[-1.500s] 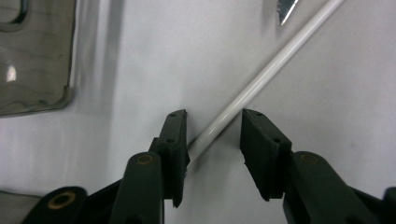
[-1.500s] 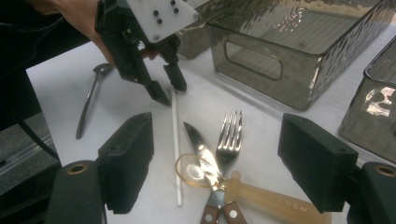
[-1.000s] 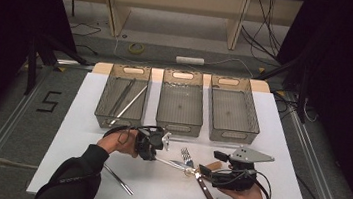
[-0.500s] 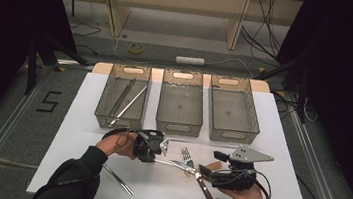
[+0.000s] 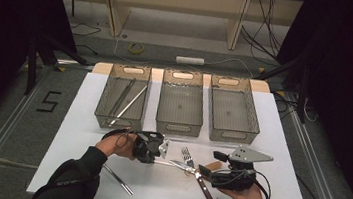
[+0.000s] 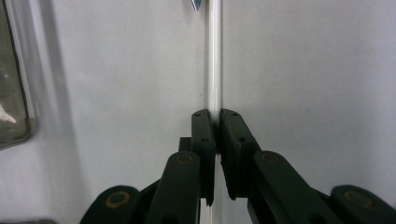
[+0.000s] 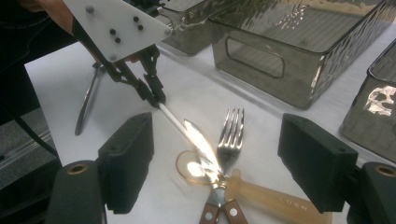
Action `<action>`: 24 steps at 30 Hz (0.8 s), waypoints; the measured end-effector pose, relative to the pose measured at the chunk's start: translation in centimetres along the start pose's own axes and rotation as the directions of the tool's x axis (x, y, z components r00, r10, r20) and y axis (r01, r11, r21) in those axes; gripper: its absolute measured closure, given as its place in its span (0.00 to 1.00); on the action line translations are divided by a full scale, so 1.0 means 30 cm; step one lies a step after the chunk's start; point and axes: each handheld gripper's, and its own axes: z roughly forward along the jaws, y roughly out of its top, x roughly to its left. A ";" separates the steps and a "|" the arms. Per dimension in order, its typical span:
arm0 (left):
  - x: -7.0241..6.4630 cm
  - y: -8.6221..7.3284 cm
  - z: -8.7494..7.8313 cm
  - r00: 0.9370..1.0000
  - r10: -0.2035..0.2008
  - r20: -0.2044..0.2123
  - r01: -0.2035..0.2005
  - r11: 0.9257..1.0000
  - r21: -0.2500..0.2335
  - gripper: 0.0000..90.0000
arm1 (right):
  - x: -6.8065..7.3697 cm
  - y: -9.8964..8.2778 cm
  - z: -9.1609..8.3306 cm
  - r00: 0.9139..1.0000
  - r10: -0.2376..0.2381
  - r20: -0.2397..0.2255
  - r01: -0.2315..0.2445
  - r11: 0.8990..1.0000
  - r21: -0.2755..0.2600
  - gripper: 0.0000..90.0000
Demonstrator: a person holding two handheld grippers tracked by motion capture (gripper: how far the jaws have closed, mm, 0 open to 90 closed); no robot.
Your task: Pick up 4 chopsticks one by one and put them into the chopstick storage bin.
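Leaving bare table open on the right, past the right gripper. Crowding the middle: fork, knife and spoon piling together. Blocking the far side: three bins standing in a row.

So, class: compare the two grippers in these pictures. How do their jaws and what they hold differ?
The left gripper has just closed its jaws on a thin silver utensil handle; the right gripper stands wide open, holding nothing. The left one grips at the table surface; the right one hovers before the fork. Both have black jaws.
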 end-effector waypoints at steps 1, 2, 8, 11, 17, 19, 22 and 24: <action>0.000 0.000 0.000 1.000 -0.001 0.000 0.001 1.000 0.000 0.93 | 0.000 0.000 0.000 1.000 -0.001 0.000 0.001 1.000 0.000 0.31; 0.000 0.000 0.000 1.000 -0.002 0.000 0.002 1.000 0.000 0.93 | 0.000 0.000 0.000 1.000 0.000 0.000 0.000 1.000 0.000 0.31; -0.010 -0.008 -0.008 1.000 -0.017 0.006 0.018 1.000 -0.006 0.94 | 0.000 0.000 0.001 1.000 -0.004 -0.001 0.004 1.000 0.000 0.31; -0.017 -0.013 -0.026 1.000 -0.021 0.010 0.021 1.000 -0.003 0.94 | 0.000 0.000 0.001 1.000 -0.005 -0.001 0.005 1.000 0.000 0.31; -0.037 -0.029 -0.051 0.999 -0.022 0.029 0.022 1.000 0.010 0.94 | 0.000 0.000 0.001 1.000 -0.005 -0.001 0.005 1.000 0.002 0.31; -0.046 -0.038 -0.057 0.999 -0.037 0.025 0.037 0.999 0.007 0.94 | 0.000 -0.001 0.002 1.000 -0.006 -0.001 0.006 1.000 0.001 0.31; -0.049 -0.059 -0.072 0.999 -0.045 0.028 0.044 0.999 0.005 0.94 | 0.002 0.000 0.003 1.000 -0.007 -0.002 0.007 1.000 0.002 0.31; -0.055 -0.073 -0.082 0.999 -0.048 0.025 0.048 0.999 0.003 0.94 | 0.003 0.000 0.003 1.000 -0.008 -0.001 0.008 1.000 0.004 0.31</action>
